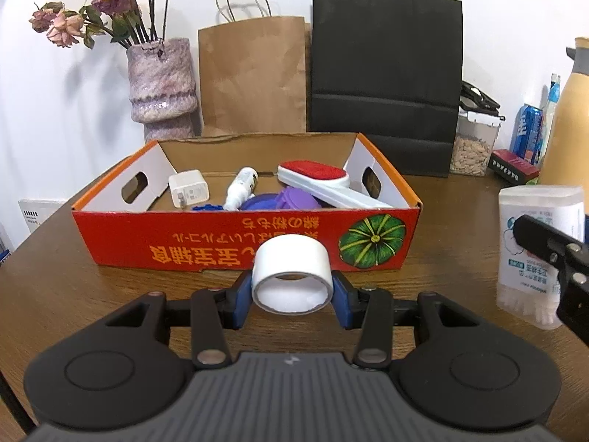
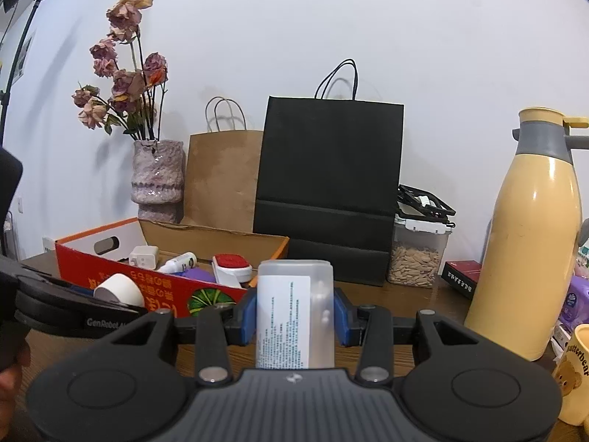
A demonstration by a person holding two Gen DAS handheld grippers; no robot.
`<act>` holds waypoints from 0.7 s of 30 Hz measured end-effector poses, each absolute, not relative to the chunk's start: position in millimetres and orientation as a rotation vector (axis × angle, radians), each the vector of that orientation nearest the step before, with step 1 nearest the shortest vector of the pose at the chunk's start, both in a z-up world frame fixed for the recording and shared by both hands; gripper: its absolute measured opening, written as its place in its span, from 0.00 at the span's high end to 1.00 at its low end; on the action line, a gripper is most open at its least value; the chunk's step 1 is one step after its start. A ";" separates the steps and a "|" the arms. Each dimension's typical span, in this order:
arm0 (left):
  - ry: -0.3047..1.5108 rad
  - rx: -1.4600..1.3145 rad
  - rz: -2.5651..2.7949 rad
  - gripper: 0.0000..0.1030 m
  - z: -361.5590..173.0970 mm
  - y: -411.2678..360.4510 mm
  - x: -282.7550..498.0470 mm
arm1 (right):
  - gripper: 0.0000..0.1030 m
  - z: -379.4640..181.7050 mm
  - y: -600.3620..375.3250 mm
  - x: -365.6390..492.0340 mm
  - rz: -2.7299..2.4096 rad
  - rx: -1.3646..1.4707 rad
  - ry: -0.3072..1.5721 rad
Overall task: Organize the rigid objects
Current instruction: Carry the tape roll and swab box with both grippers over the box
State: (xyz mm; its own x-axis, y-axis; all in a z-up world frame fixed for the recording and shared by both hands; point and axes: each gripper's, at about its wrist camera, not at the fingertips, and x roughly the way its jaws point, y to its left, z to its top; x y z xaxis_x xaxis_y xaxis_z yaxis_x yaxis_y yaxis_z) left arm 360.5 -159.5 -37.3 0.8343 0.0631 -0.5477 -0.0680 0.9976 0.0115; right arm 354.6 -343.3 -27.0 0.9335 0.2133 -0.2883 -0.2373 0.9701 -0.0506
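My left gripper [image 1: 292, 296] is shut on a white tape roll [image 1: 292, 274] and holds it just in front of the red cardboard box [image 1: 206, 239]. The box holds a white charger [image 1: 188, 188], a small white bottle [image 1: 241, 183], a red lint brush [image 1: 324, 180] and purple lids [image 1: 291, 199]. My right gripper [image 2: 294, 318] is shut on a clear cotton swab box [image 2: 294, 313], held upright to the right of the red box [image 2: 121, 276]. The swab box also shows in the left wrist view [image 1: 539, 250], and the tape roll in the right wrist view [image 2: 119, 289].
At the back stand a vase of dried roses [image 1: 162, 84], a brown paper bag [image 1: 254, 73] and a black paper bag [image 1: 384, 73]. A seed container [image 2: 419, 254], a yellow thermos [image 2: 522, 235], a bear mug [image 2: 574, 372] and packets sit on the right of the wooden table [image 1: 73, 287].
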 end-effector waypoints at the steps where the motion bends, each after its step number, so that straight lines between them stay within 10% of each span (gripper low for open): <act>1: 0.574 -0.009 0.067 0.56 -36.0 -157.2 359.7 | 0.61 -26.6 -340.8 354.3 0.232 -0.082 0.284; 21: 0.490 -0.032 0.083 0.57 -15.3 -102.1 356.7 | 0.61 -22.7 -278.9 356.2 0.246 -0.050 0.248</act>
State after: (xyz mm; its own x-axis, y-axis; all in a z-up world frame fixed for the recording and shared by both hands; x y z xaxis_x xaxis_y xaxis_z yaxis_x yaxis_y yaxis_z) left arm 356.7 -102.1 -15.3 0.8792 0.0721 -0.4710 -0.0877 0.9961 -0.0112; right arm 356.2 -278.9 -22.7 0.9396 0.2347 -0.2493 -0.2470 0.9688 -0.0188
